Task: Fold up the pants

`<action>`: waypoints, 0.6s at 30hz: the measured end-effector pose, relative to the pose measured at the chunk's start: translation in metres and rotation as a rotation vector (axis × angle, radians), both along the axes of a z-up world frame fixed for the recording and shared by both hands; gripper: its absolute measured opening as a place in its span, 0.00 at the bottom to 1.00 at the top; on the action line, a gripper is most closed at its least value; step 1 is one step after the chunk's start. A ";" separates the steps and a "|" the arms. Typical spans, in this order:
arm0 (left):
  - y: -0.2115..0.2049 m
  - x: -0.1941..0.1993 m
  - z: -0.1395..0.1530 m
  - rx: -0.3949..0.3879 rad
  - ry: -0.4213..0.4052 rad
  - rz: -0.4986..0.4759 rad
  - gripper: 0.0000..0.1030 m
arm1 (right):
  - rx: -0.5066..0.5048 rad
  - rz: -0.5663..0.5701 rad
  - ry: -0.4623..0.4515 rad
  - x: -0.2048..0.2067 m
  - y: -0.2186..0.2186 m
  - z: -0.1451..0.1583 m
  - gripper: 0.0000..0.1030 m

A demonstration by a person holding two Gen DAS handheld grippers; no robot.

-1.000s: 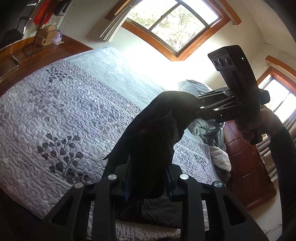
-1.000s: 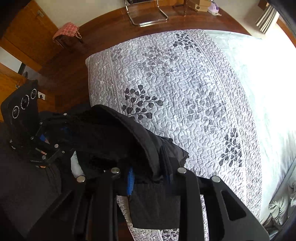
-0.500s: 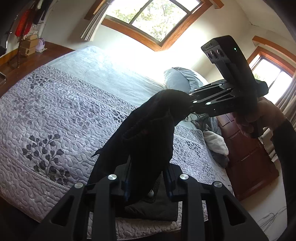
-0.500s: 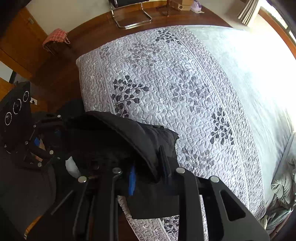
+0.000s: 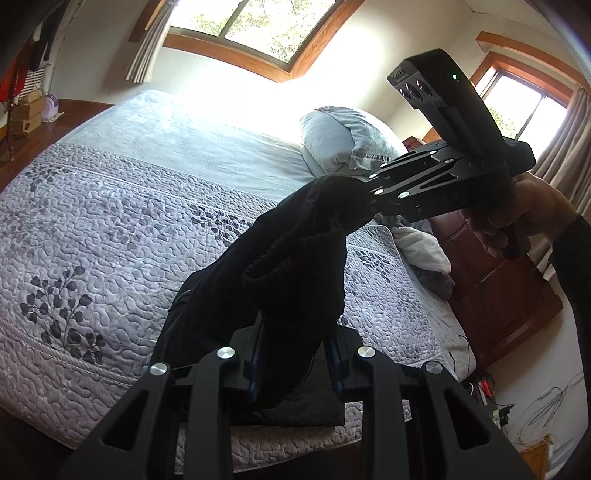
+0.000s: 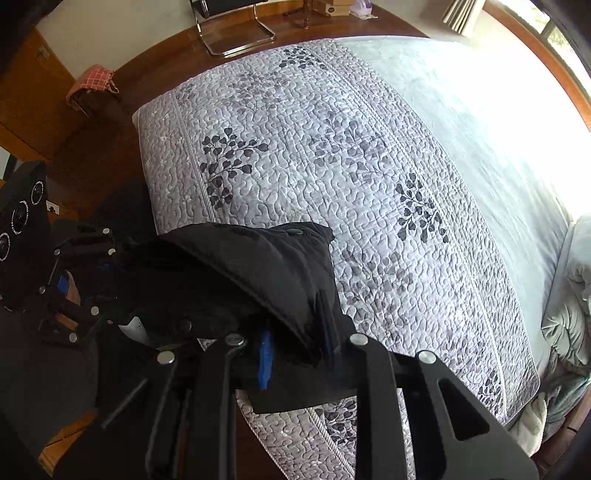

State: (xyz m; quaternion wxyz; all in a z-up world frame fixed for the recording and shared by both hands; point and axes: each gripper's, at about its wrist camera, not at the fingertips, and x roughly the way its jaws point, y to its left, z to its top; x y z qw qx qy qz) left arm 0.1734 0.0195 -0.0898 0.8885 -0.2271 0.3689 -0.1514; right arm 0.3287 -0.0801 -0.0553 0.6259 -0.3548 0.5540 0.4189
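Observation:
Black pants (image 5: 288,273) hang in the air between my two grippers, above the near edge of the bed. My left gripper (image 5: 295,354) is shut on one part of the waistband. My right gripper (image 6: 295,350) is shut on another part of the pants (image 6: 251,269). In the left wrist view the right gripper (image 5: 364,206) pinches the cloth at the upper right. In the right wrist view the left gripper (image 6: 92,284) shows at the left, its tips buried in the cloth. A lower part of the pants (image 5: 310,402) lies on the quilt edge.
The bed carries a grey quilt with leaf prints (image 6: 351,155) and a pale blue sheet (image 5: 207,136). Pillows and bunched blankets (image 5: 343,136) lie at the head. A wooden nightstand (image 5: 491,295) stands at the right. A chair (image 6: 232,26) and wood floor lie beyond the bed.
Both grippers have moved with the pants still held. The left wrist view has tilted up and swung toward the head of the bed. The pants hang a little higher.

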 end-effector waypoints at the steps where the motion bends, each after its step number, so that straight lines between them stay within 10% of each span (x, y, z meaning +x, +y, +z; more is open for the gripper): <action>1: -0.004 0.000 -0.001 0.004 0.001 -0.007 0.27 | -0.001 -0.004 -0.001 -0.001 -0.004 -0.001 0.19; 18: -0.076 0.011 -0.022 0.083 0.032 -0.113 0.26 | -0.012 -0.054 -0.021 -0.002 -0.074 -0.032 0.18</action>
